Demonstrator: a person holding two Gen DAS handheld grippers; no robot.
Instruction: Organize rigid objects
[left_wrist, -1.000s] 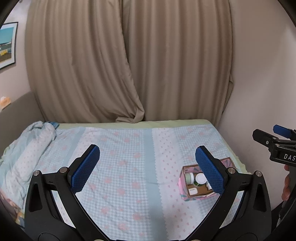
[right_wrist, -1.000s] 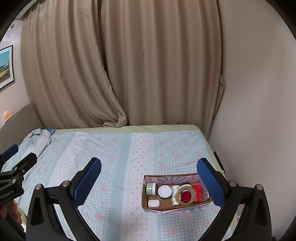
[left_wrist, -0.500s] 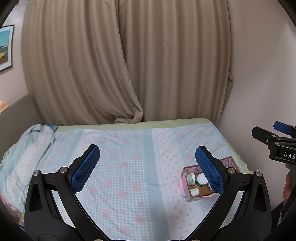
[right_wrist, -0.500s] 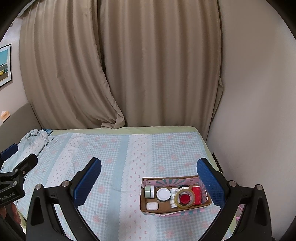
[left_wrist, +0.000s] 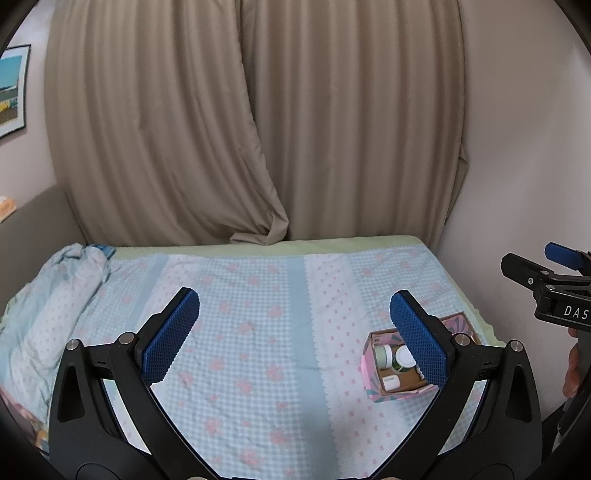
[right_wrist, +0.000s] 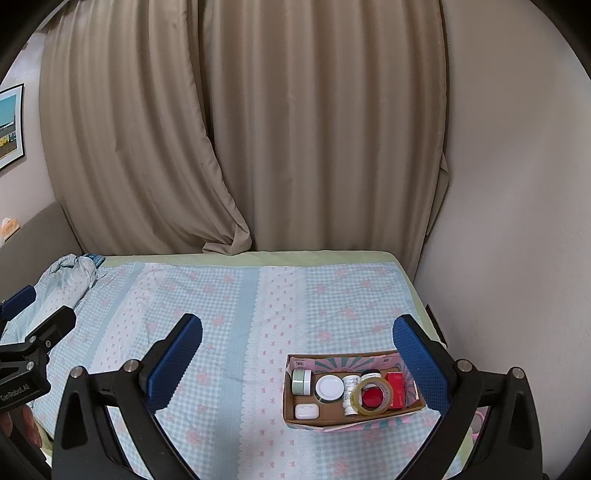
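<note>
A pink patterned cardboard box (right_wrist: 325, 422) sits on the bed at the front right. It holds a green jar (right_wrist: 301, 382), a white-lidded jar (right_wrist: 329, 386), a small white case (right_wrist: 306, 411), a white bottle (right_wrist: 349, 393), a tape roll (right_wrist: 372, 397) and a red box (right_wrist: 396, 389). The box (left_wrist: 369, 373) also shows in the left wrist view, partly behind a finger. My right gripper (right_wrist: 297, 363) is open and empty, held above the bed short of the box. My left gripper (left_wrist: 295, 336) is open and empty, further left.
The bed (right_wrist: 229, 306) has a blue checked sheet. A crumpled blanket (left_wrist: 55, 295) lies at its left end. Beige curtains (right_wrist: 258, 147) hang behind, and a wall (right_wrist: 517, 258) runs close along the right side.
Both grippers have drawn back and risen a little, so the bed and box sit lower and smaller in view. Both stay open and empty.
</note>
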